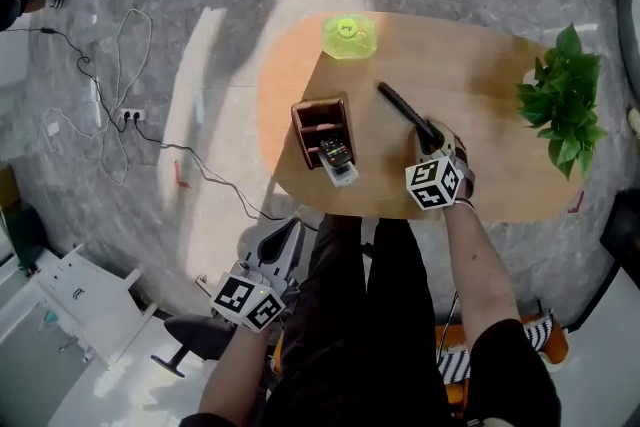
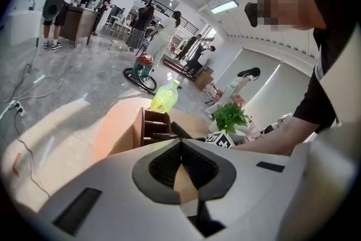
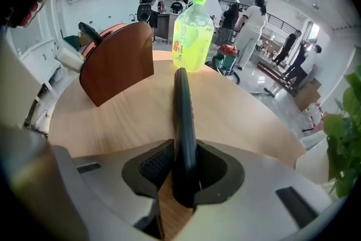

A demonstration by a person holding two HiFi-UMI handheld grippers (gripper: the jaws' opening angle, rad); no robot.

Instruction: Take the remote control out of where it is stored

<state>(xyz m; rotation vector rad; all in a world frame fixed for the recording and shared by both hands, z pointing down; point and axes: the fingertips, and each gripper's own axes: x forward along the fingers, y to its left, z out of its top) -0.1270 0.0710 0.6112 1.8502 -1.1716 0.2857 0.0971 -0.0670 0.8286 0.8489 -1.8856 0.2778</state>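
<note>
A long black remote control [image 1: 402, 112] lies slanted over the oval wooden table [image 1: 490, 65], and my right gripper [image 1: 430, 139] is shut on its near end. In the right gripper view the remote [image 3: 183, 115] stands on edge between the pads and points toward the bottle. A brown wooden organizer [image 1: 320, 122] stands at the table's near left. Another dark remote [image 1: 335, 154] and a white one [image 1: 343, 175] stick out of its front. My left gripper [image 1: 288, 237] hangs below and left of the table edge, holding nothing. Its jaw tips meet [image 2: 181, 145].
A lime-green drink bottle [image 1: 349, 36] stands at the table's far edge. A leafy potted plant [image 1: 565, 95] sits at the right end. A cable and power strip [image 1: 128, 115] lie on the floor to the left. Several people stand far off in the hall.
</note>
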